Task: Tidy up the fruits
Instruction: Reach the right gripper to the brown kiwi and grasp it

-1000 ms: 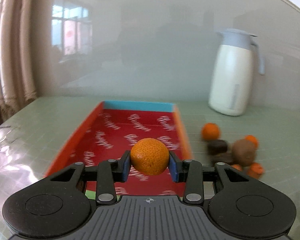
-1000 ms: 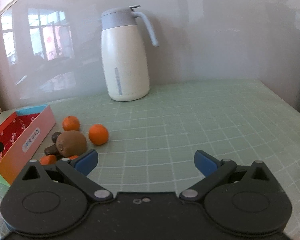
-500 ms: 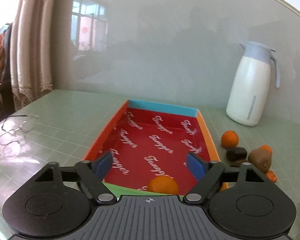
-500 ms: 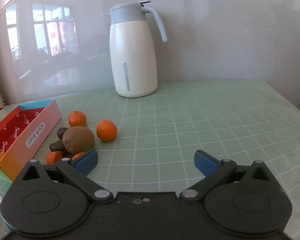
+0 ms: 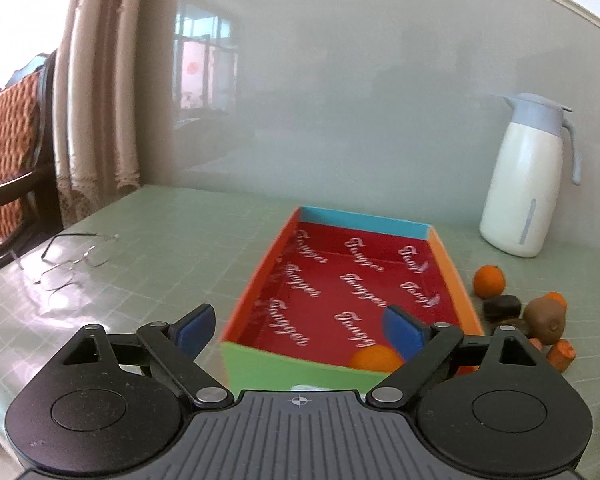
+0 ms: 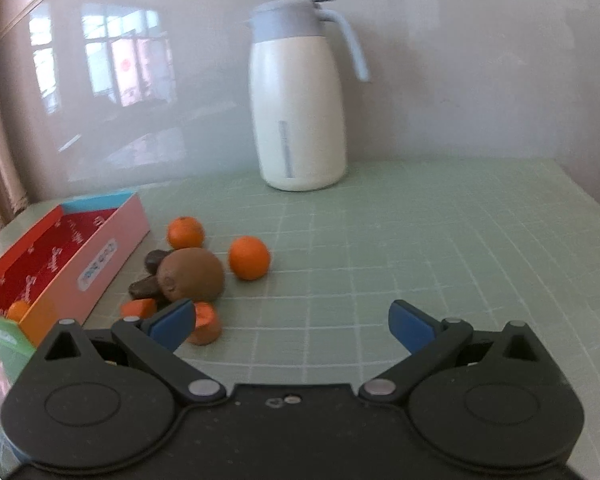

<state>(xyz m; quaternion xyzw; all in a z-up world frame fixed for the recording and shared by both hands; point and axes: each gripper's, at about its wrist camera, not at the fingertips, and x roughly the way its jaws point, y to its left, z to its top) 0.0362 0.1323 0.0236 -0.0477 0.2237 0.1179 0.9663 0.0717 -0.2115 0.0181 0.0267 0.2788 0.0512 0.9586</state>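
A red-lined box (image 5: pixel 352 280) lies on the green table, also in the right wrist view (image 6: pixel 66 248). One orange (image 5: pixel 374 358) rests in its near right corner, and shows in the right wrist view (image 6: pixel 18 310). My left gripper (image 5: pixel 300 326) is open and empty, just before the box's near wall. Right of the box lie two oranges (image 6: pixel 249 258) (image 6: pixel 185 232), a brown kiwi (image 6: pixel 191 274), dark fruits (image 6: pixel 144 286) and small orange pieces (image 6: pixel 206 322). My right gripper (image 6: pixel 290 324) is open and empty, right of the pile.
A white jug with a grey lid (image 6: pixel 298 96) stands at the back by the wall, also in the left wrist view (image 5: pixel 526 176). Glasses (image 5: pixel 70 260) lie on the table left of the box. A chair (image 5: pixel 8 152) and curtain stand at the far left.
My left gripper opened and let the orange drop into the box, then drew back and left. My right gripper moved closer to the fruit pile.
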